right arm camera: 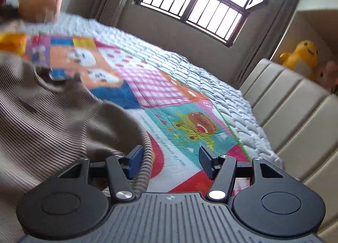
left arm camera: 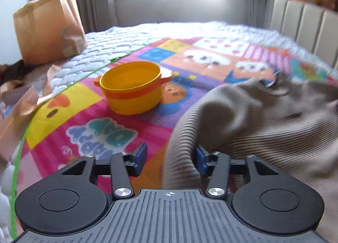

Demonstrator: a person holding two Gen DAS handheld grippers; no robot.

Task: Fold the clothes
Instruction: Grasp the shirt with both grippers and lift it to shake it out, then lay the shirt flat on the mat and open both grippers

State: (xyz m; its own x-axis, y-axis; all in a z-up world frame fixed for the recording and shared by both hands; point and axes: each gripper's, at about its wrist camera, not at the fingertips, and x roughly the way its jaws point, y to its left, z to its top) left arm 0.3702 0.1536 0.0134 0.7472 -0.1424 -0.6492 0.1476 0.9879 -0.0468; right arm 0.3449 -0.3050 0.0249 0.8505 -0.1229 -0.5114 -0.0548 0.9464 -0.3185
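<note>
A beige ribbed garment (left arm camera: 264, 120) lies crumpled on a colourful play mat (left arm camera: 69, 105) spread over a bed. In the left wrist view my left gripper (left arm camera: 170, 158) stands open; a fold of the garment hangs between its blue pads, against the right pad (left arm camera: 200, 158), and the left pad is clear of it. In the right wrist view the same garment (right arm camera: 42, 120) fills the left side, blurred. My right gripper (right arm camera: 172, 161) is open too. The garment's hem runs just inside its left pad (right arm camera: 136, 158), and the right pad is over bare mat (right arm camera: 186, 124).
A yellow toy pot (left arm camera: 130, 87) with orange handles stands on the mat beyond the left gripper. A brown paper bag (left arm camera: 48, 31) sits at the far left of the bed. A padded headboard (right arm camera: 295, 112) runs along the right, with a yellow plush toy (right arm camera: 300, 57) above it.
</note>
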